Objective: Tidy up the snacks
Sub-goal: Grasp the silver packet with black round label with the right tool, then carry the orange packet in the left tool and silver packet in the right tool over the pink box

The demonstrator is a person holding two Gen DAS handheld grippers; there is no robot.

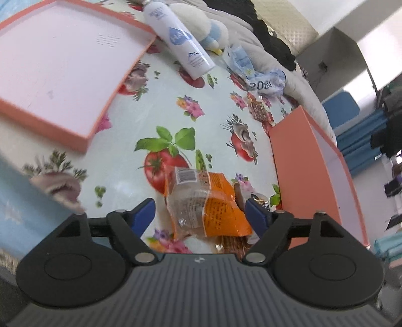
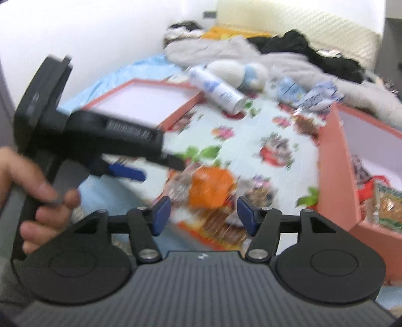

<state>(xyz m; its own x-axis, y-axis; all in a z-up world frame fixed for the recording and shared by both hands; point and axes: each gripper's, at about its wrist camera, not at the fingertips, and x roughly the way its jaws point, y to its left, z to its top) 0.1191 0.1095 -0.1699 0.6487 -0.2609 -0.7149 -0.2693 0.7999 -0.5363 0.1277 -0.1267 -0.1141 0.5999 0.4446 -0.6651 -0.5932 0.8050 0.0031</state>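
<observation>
Two crinkly orange-and-clear snack packets (image 1: 201, 201)

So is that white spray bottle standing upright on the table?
No. The white spray bottle lies on its side on the flowered tablecloth, beside the shallow orange lid.

We see a home bedroom, a padded cream headboard (image 2: 301, 22) against the wall, crumpled grey and black clothes (image 2: 289, 57) on the bed, a plush toy (image 1: 198, 27), our flowered cloth (image 1: 201, 105) spread over the bedding
</observation>
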